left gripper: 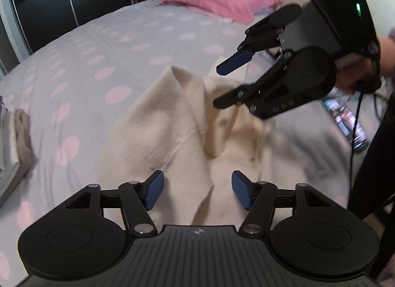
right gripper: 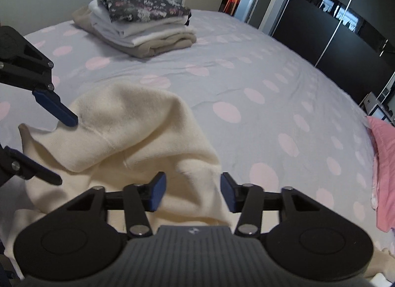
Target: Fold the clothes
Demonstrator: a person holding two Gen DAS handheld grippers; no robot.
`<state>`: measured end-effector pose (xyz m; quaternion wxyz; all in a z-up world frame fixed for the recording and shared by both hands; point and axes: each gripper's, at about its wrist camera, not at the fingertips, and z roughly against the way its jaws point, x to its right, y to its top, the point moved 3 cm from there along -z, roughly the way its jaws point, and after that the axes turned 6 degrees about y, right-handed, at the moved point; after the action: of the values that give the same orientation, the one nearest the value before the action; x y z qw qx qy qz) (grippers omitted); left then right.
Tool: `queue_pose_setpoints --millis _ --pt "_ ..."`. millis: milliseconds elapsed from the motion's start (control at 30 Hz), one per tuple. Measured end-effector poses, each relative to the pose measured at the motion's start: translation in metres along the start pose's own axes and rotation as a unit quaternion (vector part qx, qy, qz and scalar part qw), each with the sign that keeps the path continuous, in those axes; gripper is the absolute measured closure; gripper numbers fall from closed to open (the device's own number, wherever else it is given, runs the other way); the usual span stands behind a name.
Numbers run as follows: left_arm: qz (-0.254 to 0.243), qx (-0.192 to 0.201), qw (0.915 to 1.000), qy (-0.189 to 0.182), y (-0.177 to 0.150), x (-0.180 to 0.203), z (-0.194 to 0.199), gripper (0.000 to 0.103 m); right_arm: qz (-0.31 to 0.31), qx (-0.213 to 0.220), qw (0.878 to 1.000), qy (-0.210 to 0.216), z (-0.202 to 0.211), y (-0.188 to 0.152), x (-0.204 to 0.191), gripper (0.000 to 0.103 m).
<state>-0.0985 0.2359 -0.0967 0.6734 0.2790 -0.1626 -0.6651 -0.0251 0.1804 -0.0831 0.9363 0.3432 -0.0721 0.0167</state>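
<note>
Cream sweater point(left gripper: 172, 133) lies rumpled on bed point(left gripper: 86, 59); left hand-held gripper point(left gripper: 196, 192) and right hand-held gripper point(right gripper: 191, 192) hover wide, empty, apparently positioned to grasp.

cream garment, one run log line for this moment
cream garment crumpled on bed | left gripper open | right gripper open | neither gripping

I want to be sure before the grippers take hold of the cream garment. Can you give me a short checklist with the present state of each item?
1. Left gripper open: ok, jaws apart over the cloth.
2. Right gripper open: ok, nothing between its jaws.
3. Cream garment flat: not ok, it lies rumpled with a raised fold.
4. Clear bedspread beside the garment for folding: ok.
5. Folded stack clear of the work area: ok, apart from the garment.
6. Garment edges found: cannot tell, hem and sleeves are not distinguishable.
</note>
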Motion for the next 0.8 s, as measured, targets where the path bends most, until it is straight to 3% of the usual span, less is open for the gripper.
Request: queue_pose_setpoints --millis 67,167,233,400,633,700,800 --pt "0.007 -0.001 1.0 0.004 -0.002 -0.004 0.001 0.072 -0.011 -0.009 1.0 0.006 -0.001 -0.001 0.002 0.094" --pt "0.028 0.001 0.9996 0.001 -0.002 -0.014 0.005 0.093 -0.032 -0.004 0.999 -0.005 0.007 -0.002 0.007 0.097" --pt "0.044 0.009 0.999 -0.002 -0.002 -0.021 0.01 0.099 -0.056 0.004 0.998 -0.013 0.02 -0.004 0.013 0.098" --pt "0.067 0.036 0.9971 0.0 0.006 -0.031 0.025 0.099 -0.101 0.017 0.994 -0.045 0.056 -0.017 0.028 0.098" --pt "0.064 0.056 0.9964 -0.002 0.01 -0.035 0.032 0.098 -0.167 -0.037 0.979 -0.107 0.065 -0.064 0.065 0.099" --pt "0.059 0.056 0.9967 0.003 0.008 -0.036 0.033 0.094 -0.186 -0.053 0.973 -0.124 0.067 -0.077 0.075 0.099" --pt "0.046 0.054 0.9974 0.008 0.005 -0.038 0.031 0.081 -0.217 -0.076 0.966 -0.115 0.063 -0.094 0.085 0.099"
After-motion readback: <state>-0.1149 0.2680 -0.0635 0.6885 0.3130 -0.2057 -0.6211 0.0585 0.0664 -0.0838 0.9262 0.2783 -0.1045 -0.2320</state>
